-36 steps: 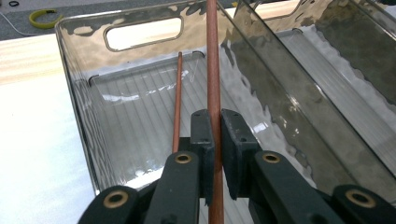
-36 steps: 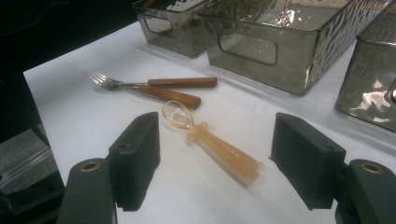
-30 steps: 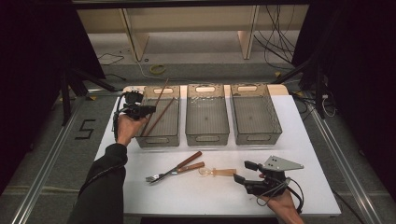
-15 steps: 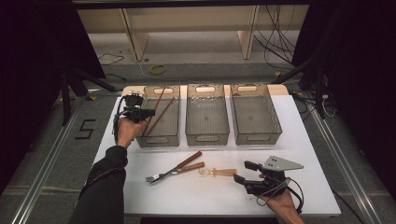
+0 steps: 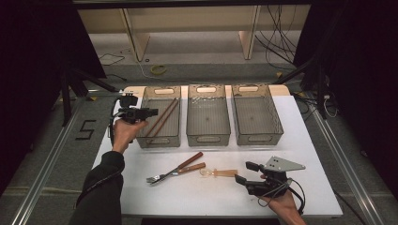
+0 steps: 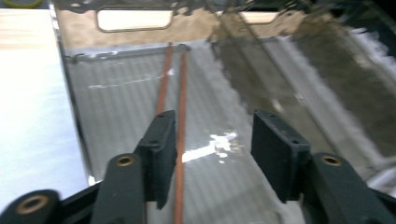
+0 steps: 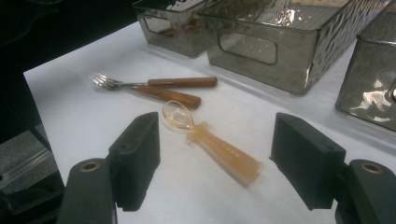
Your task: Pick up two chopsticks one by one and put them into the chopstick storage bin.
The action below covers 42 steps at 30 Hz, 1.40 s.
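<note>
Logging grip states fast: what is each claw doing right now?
Left claw: jaws just opened, holding nothing; chopsticks lie in the left bin below.
Right claw: open, empty, spoon on the table ahead.

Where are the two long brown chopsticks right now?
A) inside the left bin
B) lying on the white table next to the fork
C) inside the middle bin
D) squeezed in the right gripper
A: the high view shows the chopsticks lying slantwise inside the left bin, while the middle bin has none, and the right gripper is open, near the spoon.
</note>
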Tool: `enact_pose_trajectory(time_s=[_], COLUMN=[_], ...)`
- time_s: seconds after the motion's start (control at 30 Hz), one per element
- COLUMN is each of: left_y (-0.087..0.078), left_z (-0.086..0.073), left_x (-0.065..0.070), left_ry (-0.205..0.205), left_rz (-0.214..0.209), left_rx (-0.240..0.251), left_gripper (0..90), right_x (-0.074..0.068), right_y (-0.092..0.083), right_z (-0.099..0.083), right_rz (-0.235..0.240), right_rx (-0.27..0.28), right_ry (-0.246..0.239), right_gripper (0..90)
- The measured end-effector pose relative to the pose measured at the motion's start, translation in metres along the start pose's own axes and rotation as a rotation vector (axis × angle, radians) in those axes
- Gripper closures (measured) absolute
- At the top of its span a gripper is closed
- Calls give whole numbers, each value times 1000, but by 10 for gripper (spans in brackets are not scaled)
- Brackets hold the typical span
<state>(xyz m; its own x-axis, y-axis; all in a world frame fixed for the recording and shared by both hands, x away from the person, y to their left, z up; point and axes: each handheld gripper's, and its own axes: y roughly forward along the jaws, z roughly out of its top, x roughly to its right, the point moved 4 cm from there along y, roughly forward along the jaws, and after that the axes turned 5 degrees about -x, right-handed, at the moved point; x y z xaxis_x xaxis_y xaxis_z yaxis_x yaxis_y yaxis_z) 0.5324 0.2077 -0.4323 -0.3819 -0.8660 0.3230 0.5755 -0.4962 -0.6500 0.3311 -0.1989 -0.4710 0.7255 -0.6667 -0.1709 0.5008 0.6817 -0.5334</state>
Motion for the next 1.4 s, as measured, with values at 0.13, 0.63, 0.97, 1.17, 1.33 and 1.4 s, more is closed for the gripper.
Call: enact_pose_trajectory(time_s=[0.13, 0.63, 0.97, 1.17, 1.33, 1.4], left_y=[-9, -30, -31, -34, -37, -37], left_z=[-8, -45, -66, -78, -92, -97], left_x=[11, 56, 80, 87, 90, 92], left_ry=[18, 156, 213, 225, 216, 220], left_rz=[-33, -145, -196, -212, -240, -242], left_rx=[13, 21, 18, 41, 57, 59], left_gripper=[415, 266, 237, 224, 215, 209], right_x=[1, 5, 6, 7, 7, 8], right_y=[-1, 2, 14, 22, 29, 32], right_z=[1, 10, 19, 22, 25, 27], right_rz=[0, -1, -2, 10, 20, 22], right_rx=[-2, -34, -104, -154, -205, -225], right_ry=[-3, -36, -109, -146, -178, -192], right_gripper=[332, 331, 331, 330, 331, 331])
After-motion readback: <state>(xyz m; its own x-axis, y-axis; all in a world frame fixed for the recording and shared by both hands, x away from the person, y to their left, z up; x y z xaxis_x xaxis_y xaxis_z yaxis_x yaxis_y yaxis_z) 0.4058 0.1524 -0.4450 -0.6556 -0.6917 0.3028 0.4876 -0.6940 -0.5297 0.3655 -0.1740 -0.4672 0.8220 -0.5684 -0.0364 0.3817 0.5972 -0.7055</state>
